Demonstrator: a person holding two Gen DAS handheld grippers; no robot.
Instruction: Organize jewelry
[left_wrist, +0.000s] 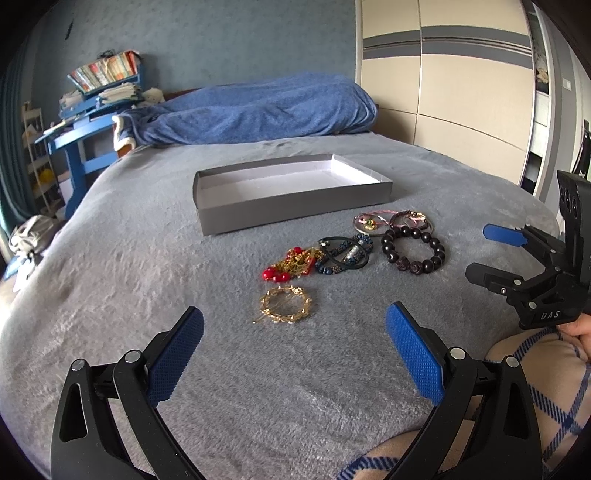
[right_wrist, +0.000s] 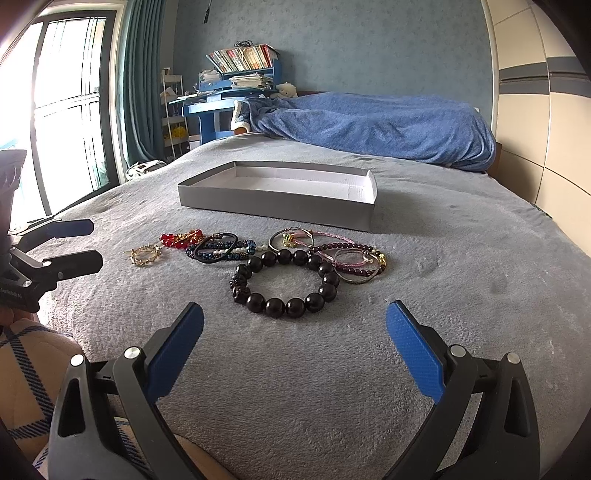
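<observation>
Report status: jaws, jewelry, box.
Left gripper and right gripper open, empty. Mixed jewelry pile on grey fleece blanket. Shallow grey cardboard box empty, unobstructed.

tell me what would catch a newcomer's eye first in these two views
Probably the cluster of jewelry on the grey bed cover: a big black bead bracelet nearest the right gripper, and a gold wreath-shaped piece lying apart just ahead of the left gripper. Behind the cluster sits a shallow grey box with nothing in it. Both grippers are open and hold nothing.
</observation>
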